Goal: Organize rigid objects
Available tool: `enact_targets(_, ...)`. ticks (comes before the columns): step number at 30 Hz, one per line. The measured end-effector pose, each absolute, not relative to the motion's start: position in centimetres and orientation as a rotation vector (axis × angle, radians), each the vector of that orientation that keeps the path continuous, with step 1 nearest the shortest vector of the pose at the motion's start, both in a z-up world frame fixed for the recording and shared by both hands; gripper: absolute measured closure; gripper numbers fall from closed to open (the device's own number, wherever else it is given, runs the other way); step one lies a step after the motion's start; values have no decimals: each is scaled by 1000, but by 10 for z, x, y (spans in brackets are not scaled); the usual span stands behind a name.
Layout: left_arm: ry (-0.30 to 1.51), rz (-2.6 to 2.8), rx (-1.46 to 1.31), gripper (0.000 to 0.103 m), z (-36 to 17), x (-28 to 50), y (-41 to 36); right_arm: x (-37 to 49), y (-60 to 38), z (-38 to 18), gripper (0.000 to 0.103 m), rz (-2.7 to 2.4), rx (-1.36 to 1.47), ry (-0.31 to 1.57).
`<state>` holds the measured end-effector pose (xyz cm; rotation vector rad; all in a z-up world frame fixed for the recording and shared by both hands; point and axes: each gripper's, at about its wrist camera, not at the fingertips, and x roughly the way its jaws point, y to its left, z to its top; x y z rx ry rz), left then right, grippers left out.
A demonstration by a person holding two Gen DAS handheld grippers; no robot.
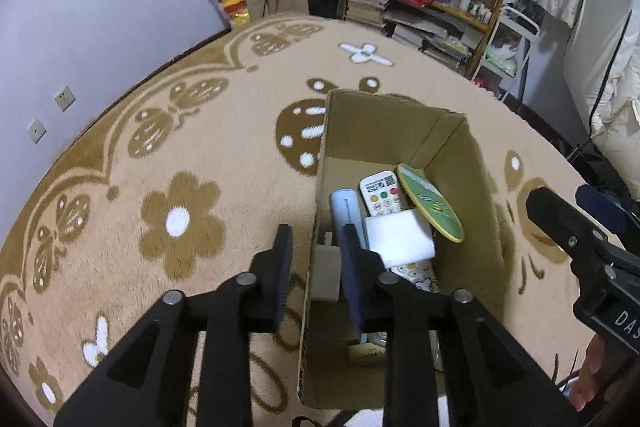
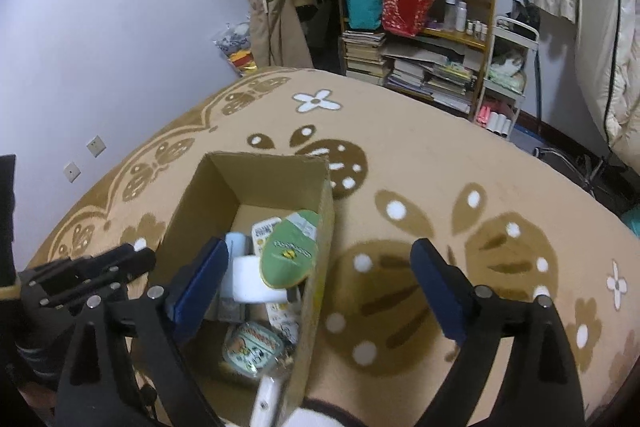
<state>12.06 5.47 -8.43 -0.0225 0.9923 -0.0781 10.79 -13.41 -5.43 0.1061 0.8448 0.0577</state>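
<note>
An open cardboard box stands on the patterned rug and also shows in the right wrist view. Inside lie a white remote, a green oval case, a white block, a pale blue tube and a cartoon tin. My left gripper straddles the box's left wall, its fingers a small gap apart and empty. My right gripper is wide open and empty over the box's right wall.
The tan flower-and-bug rug spreads to the left and beyond the box. A cluttered wooden shelf with books and bags stands at the back. A white wall with sockets is on the left. Bedding hangs on the right.
</note>
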Motion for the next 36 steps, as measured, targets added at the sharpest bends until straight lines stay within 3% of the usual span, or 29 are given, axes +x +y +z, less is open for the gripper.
enact_targets(2,973,-67,-18,71,-80,113,54,100,-138,-50,0,26,86,829)
enact_targets(4,950,-58,-4,50,-73,105,52,89,-142,-44,0,3,56,815)
enact_targets(13,754,-36,67,4,-25,55,40,40,-167,-16,0,-30,58,773)
enact_targets(24,592,-42,29,1,11,-5,38,-28,-195,12,0,-69,83,651)
enact_targets(36,488,11,98,0,33,-55,30,-86,-215,7,0,-44,116,550)
